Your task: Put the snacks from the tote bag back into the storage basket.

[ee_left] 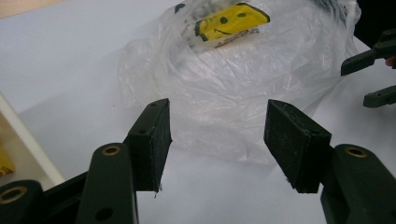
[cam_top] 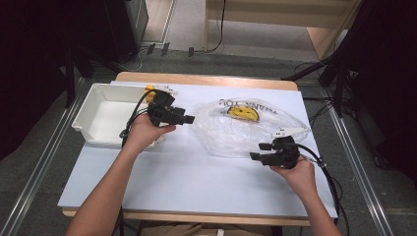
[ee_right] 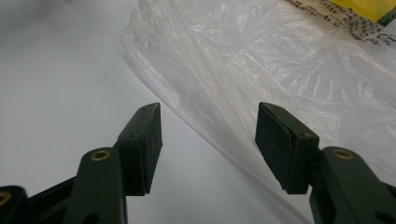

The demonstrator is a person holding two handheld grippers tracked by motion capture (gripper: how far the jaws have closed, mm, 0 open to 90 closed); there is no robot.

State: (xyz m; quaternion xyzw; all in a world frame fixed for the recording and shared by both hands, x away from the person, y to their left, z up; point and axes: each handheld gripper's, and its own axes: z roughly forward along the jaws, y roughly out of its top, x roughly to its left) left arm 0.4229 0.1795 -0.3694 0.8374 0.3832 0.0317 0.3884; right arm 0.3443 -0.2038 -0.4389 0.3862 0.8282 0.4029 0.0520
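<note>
A crumpled clear plastic bag point(cam_top: 246, 129) with a yellow smiley print point(cam_top: 244, 113) lies on the white table top, right of centre. My left gripper point(cam_top: 188, 119) hovers just left of the bag, pointing at it. In the left gripper view its jaws point(ee_left: 217, 116) stand open and empty, with the bag point(ee_left: 233, 88) ahead of them. My right gripper point(cam_top: 259, 151) sits at the bag's near right edge. Its jaws point(ee_right: 208, 121) are open too, the bag's edge point(ee_right: 280, 65) lying beyond and partly between them, untouched.
A white tray point(cam_top: 98, 125) stands at the table's left, with yellow items point(cam_top: 150, 91) at its far corner; its rim point(ee_left: 23, 140) is close behind my left gripper. A small white object point(cam_top: 287, 131) rests by the bag's right side. Cables trail from both grippers.
</note>
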